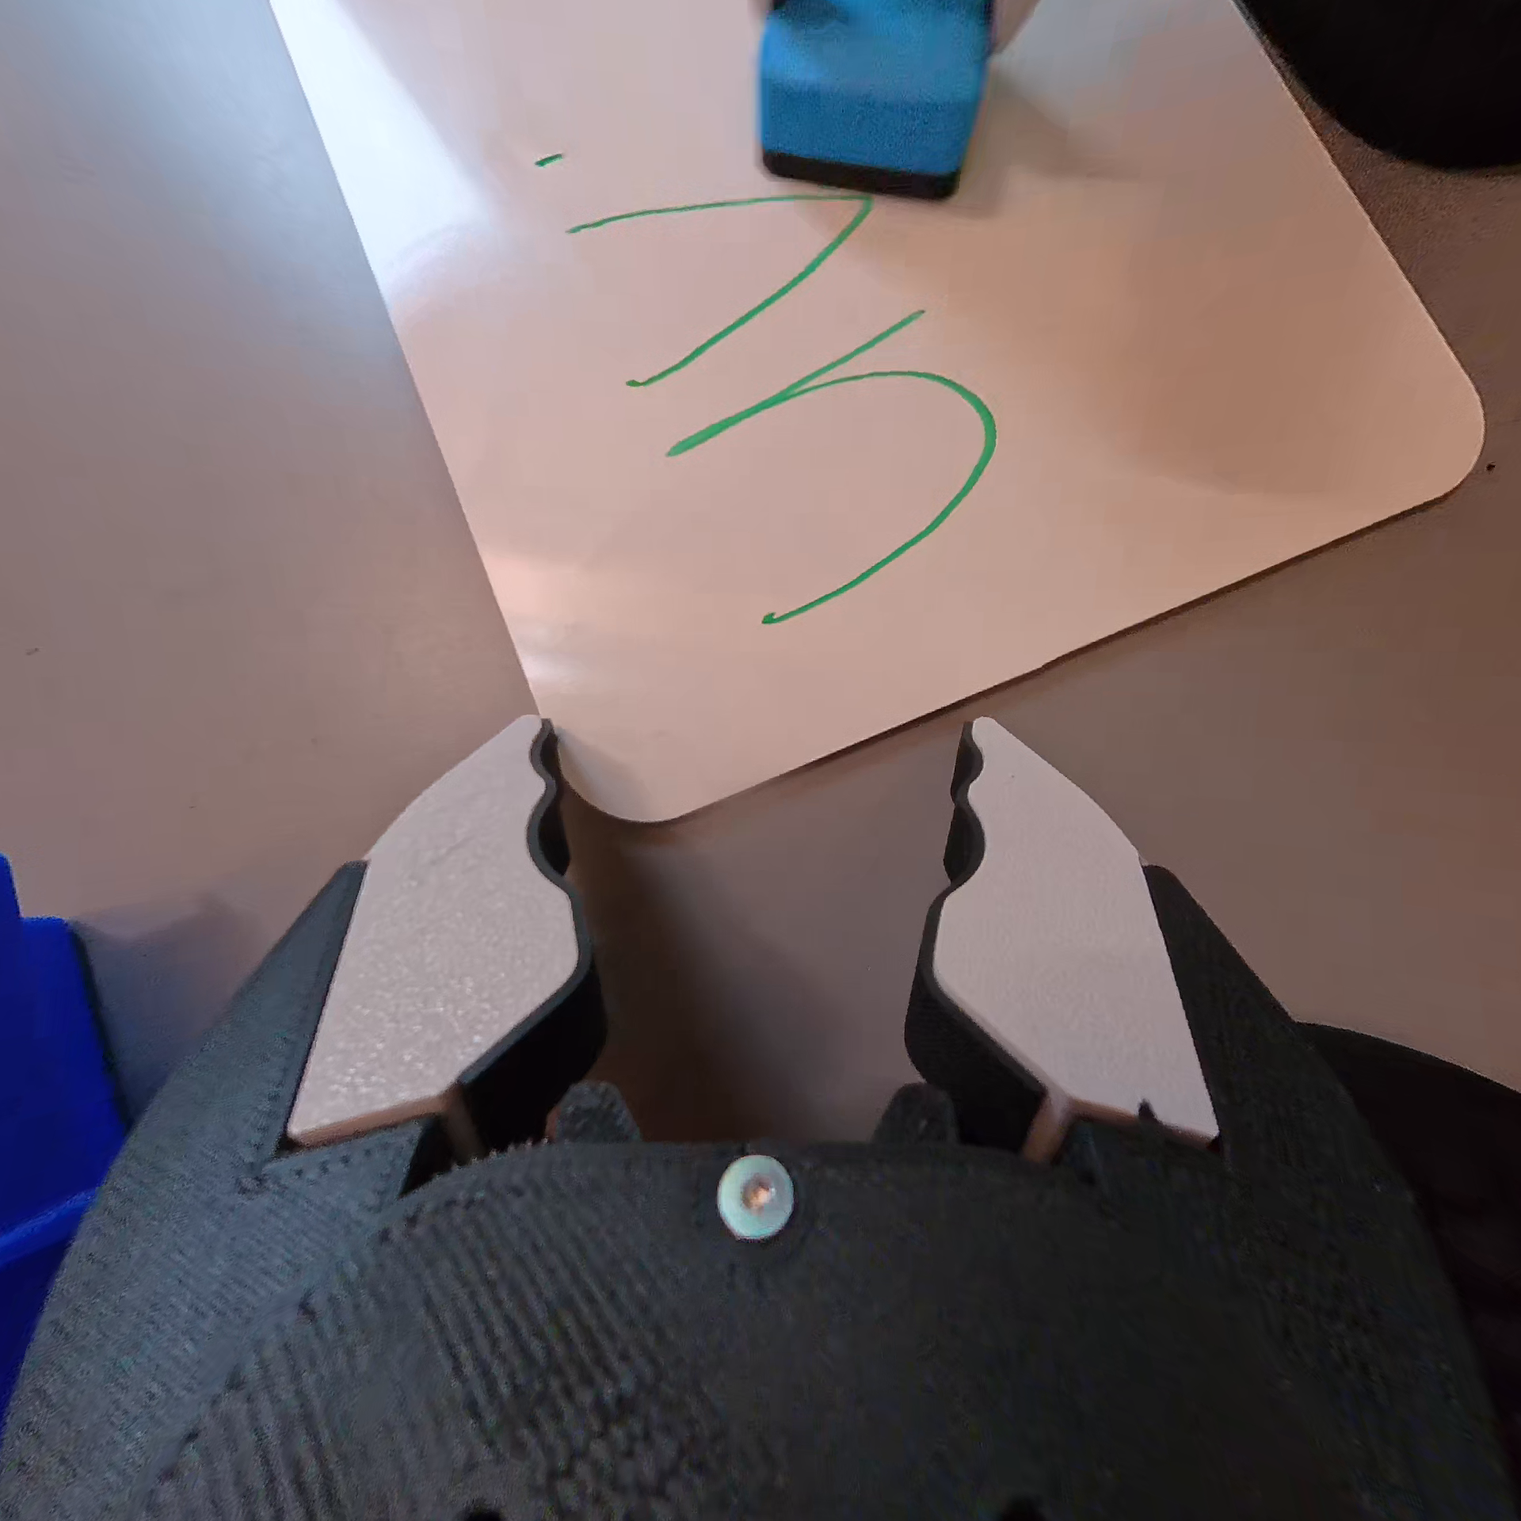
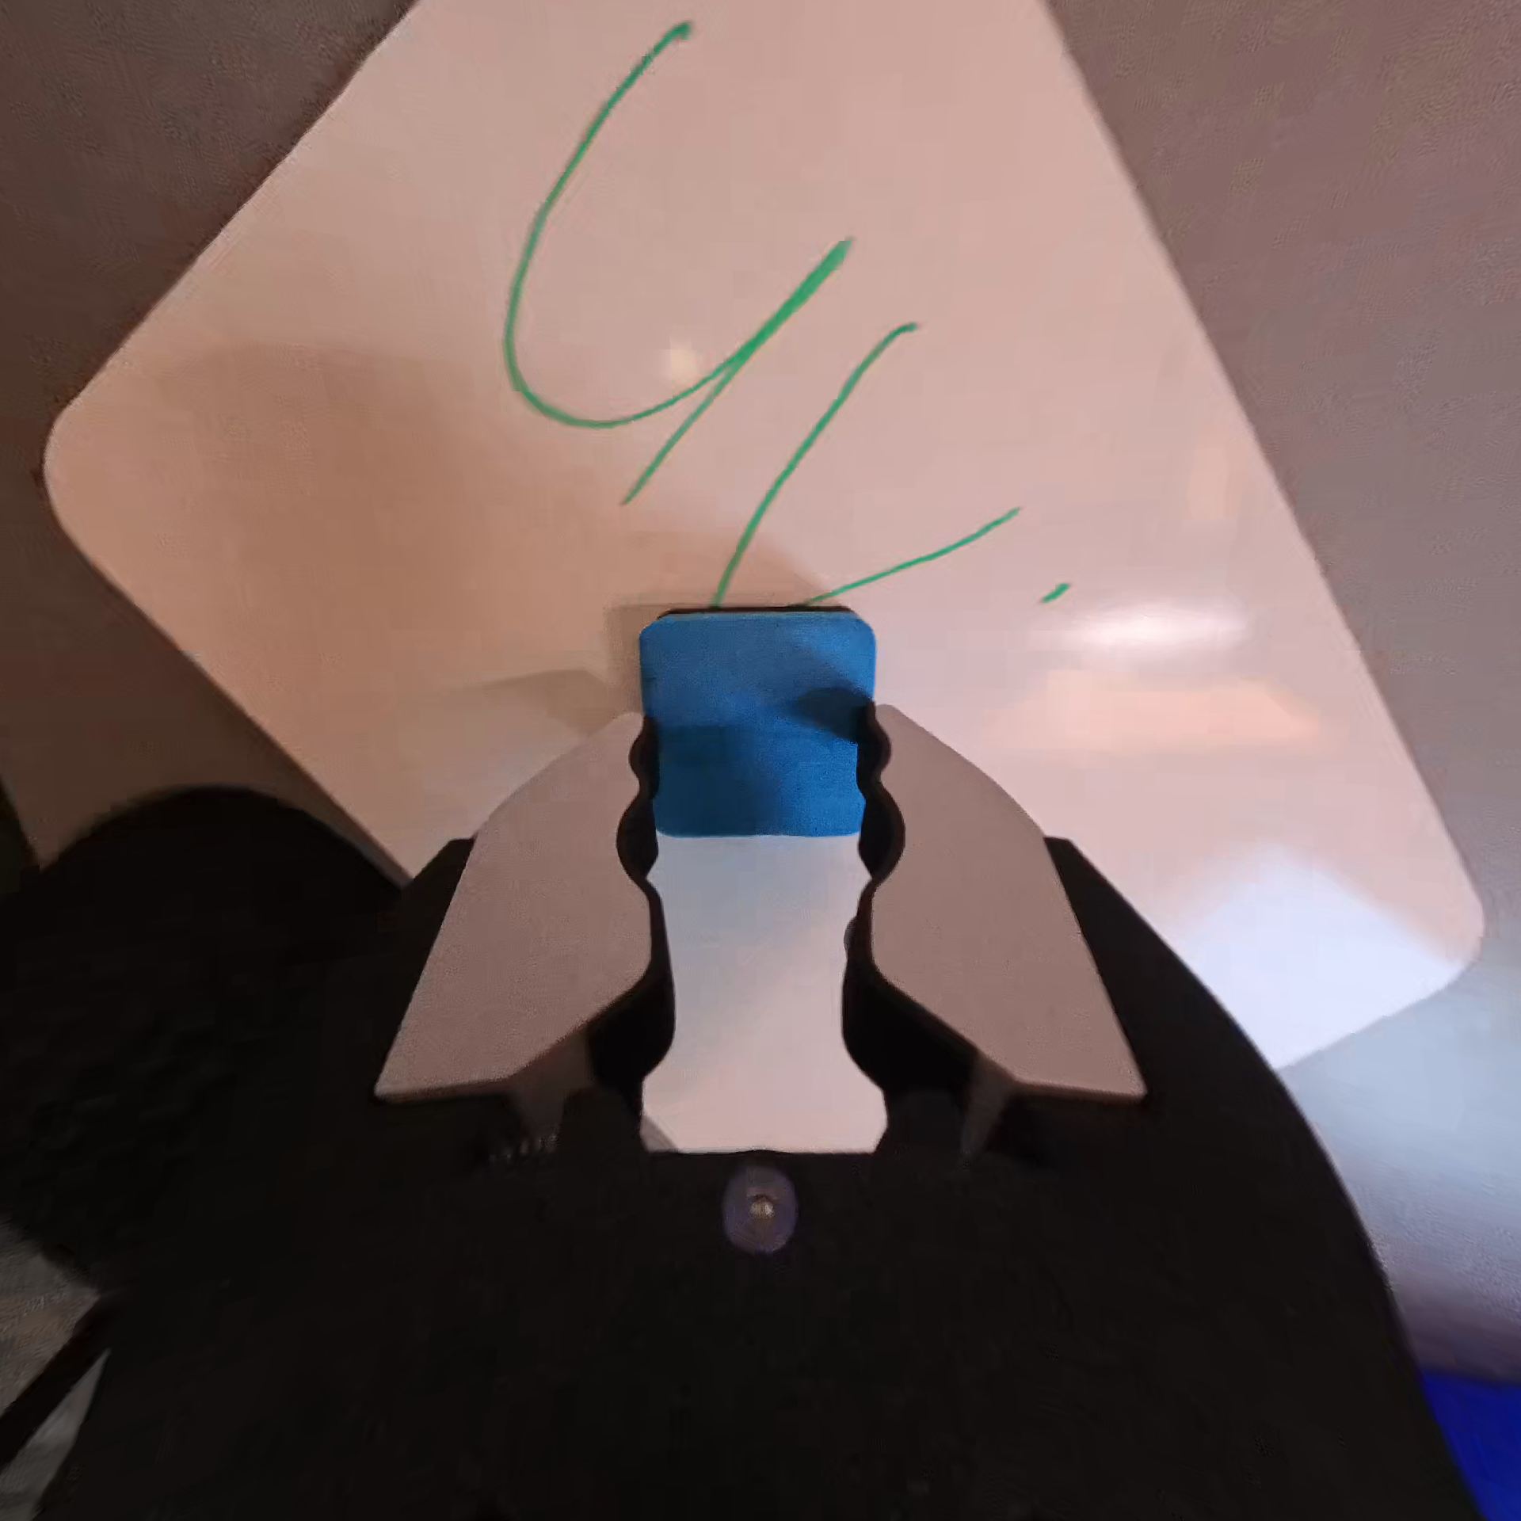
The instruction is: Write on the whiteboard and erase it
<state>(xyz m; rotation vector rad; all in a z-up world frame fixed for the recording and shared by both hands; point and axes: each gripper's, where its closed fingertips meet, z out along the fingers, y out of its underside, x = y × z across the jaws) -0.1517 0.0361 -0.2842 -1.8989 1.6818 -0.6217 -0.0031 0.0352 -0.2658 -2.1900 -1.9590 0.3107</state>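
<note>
Left wrist view: at the far left edge, a blue object (image 1: 33,1070) lay partly in frame on the grey-brown table (image 1: 181,461). The left gripper (image 1: 757,769) hovered low over the table, its two fingers (image 1: 461,930) spread wide apart with nothing between them, the left fingertip just beside the near corner of the whiteboard (image 1: 1152,395). The whiteboard, a white sheet with rounded corners, lay flat on the table and extended away to the far side. Green marker strokes (image 1: 823,395) crossed its middle, with a small separate green dot farther off to the left. At the far end, the eraser (image 1: 872,99), blue with a black underside, rested on the whiteboard, its near edge touching the farthest green stroke. Right wrist view: the right gripper (image 2: 757,741) held the eraser (image 2: 757,708) clamped between its two fingers (image 2: 543,913), the black felt face pressed against the whiteboard (image 2: 329,535). The green marker strokes (image 2: 658,346) ran away from the eraser's far edge toward the far side of the whiteboard.
</note>
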